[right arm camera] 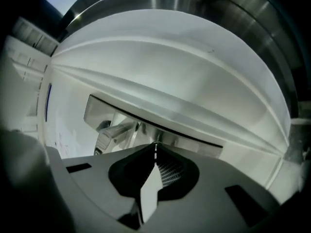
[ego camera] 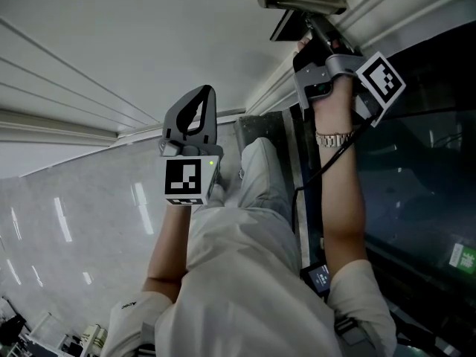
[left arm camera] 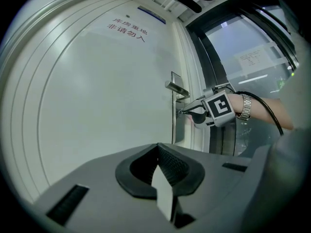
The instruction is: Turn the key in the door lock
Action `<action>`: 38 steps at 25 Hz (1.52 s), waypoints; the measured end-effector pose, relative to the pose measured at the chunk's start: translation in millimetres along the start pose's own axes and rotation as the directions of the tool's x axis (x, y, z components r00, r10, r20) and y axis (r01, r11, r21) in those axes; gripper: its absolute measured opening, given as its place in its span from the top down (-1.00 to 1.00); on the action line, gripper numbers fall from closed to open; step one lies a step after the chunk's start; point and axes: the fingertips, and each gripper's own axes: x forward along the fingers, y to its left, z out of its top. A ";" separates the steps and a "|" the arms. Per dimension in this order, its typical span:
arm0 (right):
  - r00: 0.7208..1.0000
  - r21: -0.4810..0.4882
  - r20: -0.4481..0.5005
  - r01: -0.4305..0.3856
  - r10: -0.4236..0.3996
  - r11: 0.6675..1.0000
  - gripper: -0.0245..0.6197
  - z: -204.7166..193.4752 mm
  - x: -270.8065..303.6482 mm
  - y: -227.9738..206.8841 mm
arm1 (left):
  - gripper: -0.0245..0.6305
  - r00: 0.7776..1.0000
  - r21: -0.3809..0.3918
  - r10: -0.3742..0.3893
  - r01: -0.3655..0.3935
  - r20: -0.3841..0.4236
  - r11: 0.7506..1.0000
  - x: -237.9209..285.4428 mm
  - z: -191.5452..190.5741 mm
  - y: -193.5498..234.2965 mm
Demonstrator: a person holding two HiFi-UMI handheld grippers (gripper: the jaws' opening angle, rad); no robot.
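White door [left arm camera: 97, 110] is faced by the left gripper [left arm camera: 158, 148], held well apart from it with its 2 jaws pressed together on nothing. Red lettering [left arm camera: 129, 30] is shown only in the left gripper view. Below the lever handle [left arm camera: 177, 88], the key [right arm camera: 155, 149] is clamped by the right gripper [left arm camera: 184, 112] at the lock plate [left arm camera: 173, 125].

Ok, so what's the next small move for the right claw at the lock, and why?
Probably roll the right claw about its own axis, gently: it looks shut on the key, seated in the lock plate below the door handle, so twisting, not pushing, should turn the lock.
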 end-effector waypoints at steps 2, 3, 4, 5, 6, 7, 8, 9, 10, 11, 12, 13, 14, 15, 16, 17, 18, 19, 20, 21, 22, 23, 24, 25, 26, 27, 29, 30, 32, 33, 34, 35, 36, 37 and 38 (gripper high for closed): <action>1.000 0.087 0.005 -0.018 0.018 0.996 0.90 0.2 0.6 -2.5 | 0.90 1.000 0.001 0.008 -0.008 -0.012 1.000 -1.4 -5.1 3.3; 1.000 0.117 0.008 -0.024 0.023 0.993 0.90 0.0 0.8 -3.4 | 0.90 1.000 0.000 0.011 -0.011 -0.016 1.000 -2.2 -7.0 4.8; 1.000 0.138 0.011 -0.026 0.024 0.990 0.90 -0.3 0.6 -3.8 | 0.90 1.000 -0.001 0.013 -0.013 -0.014 1.000 -2.9 -6.5 5.6; 1.000 0.149 0.017 -0.025 0.023 0.988 0.90 -0.6 0.1 -3.7 | 0.90 1.000 -0.003 0.014 -0.014 -0.009 1.000 -3.7 -4.6 6.0; 0.999 0.154 0.024 -0.024 0.021 0.988 0.90 -0.9 -0.5 -3.1 | 0.90 1.000 -0.004 0.014 -0.014 -0.005 1.000 -4.7 -3.3 6.2; 0.999 0.153 0.030 -0.023 0.019 0.988 0.90 -1.1 -1.0 -2.3 | 0.90 1.000 -0.004 0.014 -0.014 -0.004 1.000 -5.6 -2.7 6.3; 0.999 0.149 0.034 -0.023 0.019 0.989 0.90 -1.1 -1.3 -1.9 | 0.90 1.000 -0.004 0.013 -0.014 -0.002 1.000 -6.2 -1.8 6.2; 0.999 0.142 0.034 -0.024 0.019 0.990 0.90 -1.0 -1.2 -1.8 | 0.90 1.000 -0.005 0.013 -0.013 0.001 1.000 -6.3 -1.2 6.3; 0.999 0.132 0.031 -0.024 0.020 0.991 0.90 -0.6 -0.9 -2.2 | 0.90 1.000 -0.005 0.013 -0.013 0.001 1.000 -6.2 -1.4 6.8; 1.000 0.118 0.025 -0.022 0.019 0.993 0.90 0.0 -0.5 -2.9 | 0.90 1.000 -0.006 0.015 -0.015 0.000 1.000 -6.1 -2.2 7.7; 1.000 0.097 0.017 -0.016 0.015 0.995 0.90 0.4 0.0 -3.4 | 0.90 1.000 -0.005 0.017 -0.017 -0.002 1.000 -6.0 -3.2 8.9; 1.000 0.068 0.007 -0.010 0.009 0.998 0.90 0.4 0.3 -3.1 | 0.90 1.000 -0.004 0.019 -0.019 -0.004 1.000 -6.2 -4.2 10.2; 1.000 0.031 -0.004 -0.004 0.004 1.000 0.90 -0.1 0.4 -1.9 | 0.90 1.000 -0.003 0.021 -0.021 -0.007 1.000 -6.7 -5.2 11.6; 1.000 -0.012 -0.016 -0.003 0.003 1.000 0.89 -1.4 0.4 0.1 | 0.90 1.000 -0.004 0.023 -0.023 -0.008 1.000 -7.4 -5.5 12.8; 1.000 -0.058 -0.029 -0.009 0.007 0.998 0.83 -3.2 0.3 3.1 | 0.90 1.000 -0.004 0.025 -0.025 -0.007 1.000 -8.1 -4.8 13.7; 0.999 -0.108 -0.043 -0.019 0.014 0.994 0.63 -5.2 0.0 6.4 | 0.90 1.000 -0.004 0.026 -0.026 -0.005 1.000 -8.7 -3.8 14.5; 0.998 -0.163 -0.056 -0.027 0.018 0.986 0.54 -6.8 -0.8 9.4 | 0.90 1.000 -0.004 0.026 -0.026 -0.004 1.000 -9.1 -3.4 15.0; 0.998 -0.224 -0.068 -0.031 0.016 0.974 0.48 -8.3 -1.9 11.9 | 0.90 1.000 -0.003 0.026 -0.026 -0.005 1.000 -9.5 -3.4 15.4; 0.997 -0.292 -0.080 -0.030 0.007 0.956 0.44 -9.8 -3.1 13.9 | 0.90 1.000 -0.004 0.026 -0.026 -0.005 1.000 -9.7 -3.6 15.7; 0.996 -0.362 -0.092 -0.027 -0.007 0.932 0.40 -12.0 -4.0 15.5 | 0.90 1.000 -0.004 0.027 -0.027 -0.008 1.000 -10.0 -4.4 16.1; 0.995 -0.437 -0.101 -0.021 -0.026 0.899 0.36 -14.4 -5.0 16.2 | 0.90 1.000 -0.004 0.028 -0.029 -0.012 1.000 -10.3 -5.6 16.4; 0.993 -0.519 -0.105 -0.011 -0.051 0.854 0.33 -16.2 -6.3 15.9 | 0.90 1.000 -0.005 0.028 -0.028 -0.012 1.000 -10.5 -5.9 16.3; 0.992 -0.607 -0.101 0.003 -0.082 0.795 0.32 -17.3 -7.9 14.7 | 0.90 1.000 -0.007 0.026 -0.026 -0.009 1.000 -10.6 -4.9 15.8; 0.989 -0.692 -0.090 0.020 -0.113 0.721 0.30 -17.8 -9.9 13.0 | 0.90 1.000 -0.008 0.025 -0.025 -0.005 1.000 -10.7 -3.7 15.5; 0.987 -0.767 -0.074 0.035 -0.143 0.641 0.30 -17.9 -11.9 11.3 | 0.90 1.000 -0.010 0.025 -0.025 -0.003 1.000 -10.9 -3.2 15.6; 0.984 -0.825 -0.057 0.047 -0.166 0.563 0.30 -18.0 -13.7 9.8 | 0.90 1.000 -0.010 0.026 -0.026 -0.004 1.000 -11.2 -3.3 16.0; 0.979 -0.900 -0.032 0.058 -0.199 0.433 0.30 -18.6 -15.5 6.5 | 0.90 1.000 -0.009 0.030 -0.030 -0.007 1.000 -11.7 -4.1 17.1; 0.977 -0.925 -0.022 0.061 -0.213 0.374 0.30 -18.9 -15.8 4.6 | 0.90 0.999 -0.008 0.032 -0.032 -0.008 0.999 -12.2 -4.6 17.8; 0.972 -0.969 0.010 0.067 -0.233 0.239 0.30 -19.1 -15.7 2.6 | 0.90 0.999 -0.006 0.036 -0.036 -0.011 0.999 -13.2 -6.0 19.2; 0.971 -0.985 0.031 0.070 -0.237 0.160 0.30 -19.0 -15.7 2.9 | 0.90 0.999 -0.005 0.038 -0.038 -0.012 0.999 -13.6 -6.8 19.8; 0.970 -0.994 0.052 0.073 -0.238 0.078 0.30 -19.2 -15.7 4.0 | 0.90 0.999 -0.004 0.040 -0.040 -0.013 0.999 -13.9 -7.5 20.1; 0.969 -0.997 0.072 0.074 -0.238 -0.002 0.30 -19.8 -15.6 5.3 | 0.90 0.999 -0.004 0.041 -0.041 -0.014 0.999 -14.2 -7.9 20.1; 0.967 -0.994 0.088 0.071 -0.239 -0.079 0.30 -21.0 -15.2 6.5 | 0.90 0.999 -0.002 0.041 -0.041 -0.013 0.999 -14.4 -7.7 19.9; 0.965 -0.987 0.100 0.065 -0.242 -0.149 0.30 -22.7 -14.4 7.5 | 0.90 0.999 0.000 0.042 -0.042 -0.011 0.999 -14.7 -6.9 19.6; 0.964 -0.976 0.111 0.059 -0.244 -0.212 0.30 -24.1 -13.3 8.3 | 0.90 0.999 0.002 0.042 -0.042 -0.009 0.999 -14.9 -5.6 19.0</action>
